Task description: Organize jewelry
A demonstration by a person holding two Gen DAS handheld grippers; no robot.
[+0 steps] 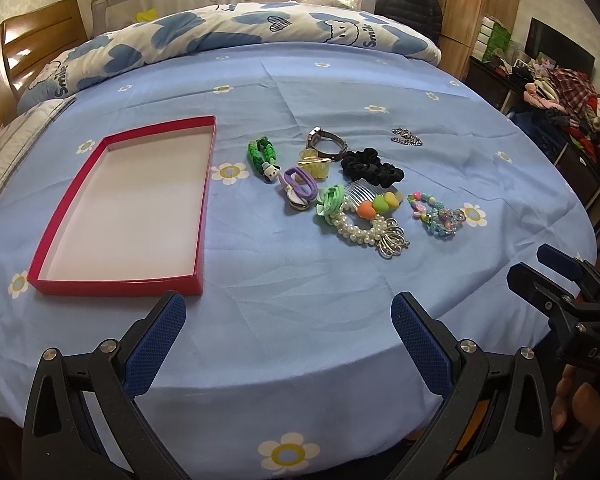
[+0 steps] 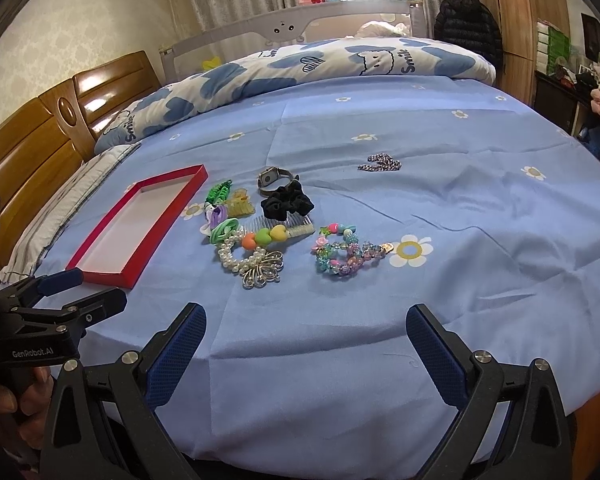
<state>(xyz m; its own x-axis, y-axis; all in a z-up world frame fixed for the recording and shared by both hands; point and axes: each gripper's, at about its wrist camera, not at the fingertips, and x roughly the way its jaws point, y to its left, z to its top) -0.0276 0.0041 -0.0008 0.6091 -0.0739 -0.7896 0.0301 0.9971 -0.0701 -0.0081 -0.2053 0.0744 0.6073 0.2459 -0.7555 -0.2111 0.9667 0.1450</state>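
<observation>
An empty red box [image 1: 80, 280] with a white inside lies on the blue bed sheet, left of a cluster of jewelry; it also shows in the right wrist view [image 2: 100, 276]. The cluster holds a pearl bracelet [image 1: 356, 230] with a silver brooch [image 2: 262, 272], a colourful bead bracelet [image 1: 440, 216] [image 2: 342, 258], a black scrunchie [image 1: 370, 166] [image 2: 286, 202], a watch [image 1: 324, 140] [image 2: 272, 180], a green braided band [image 1: 260, 152] and a silver chain [image 1: 406, 137] [image 2: 380, 163]. My left gripper [image 1: 288, 308] is open and empty near the bed's front edge. My right gripper [image 2: 306, 318] is open and empty, nearer than the bead bracelet.
A folded blue-and-white quilt [image 1: 260, 28] lies across the far side of the bed. A wooden headboard [image 2: 28, 144] stands at the left. A dark shelf with piled clothes [image 1: 564, 96] stands at the right. A hair comb with coloured hearts [image 1: 376, 200] lies in the cluster.
</observation>
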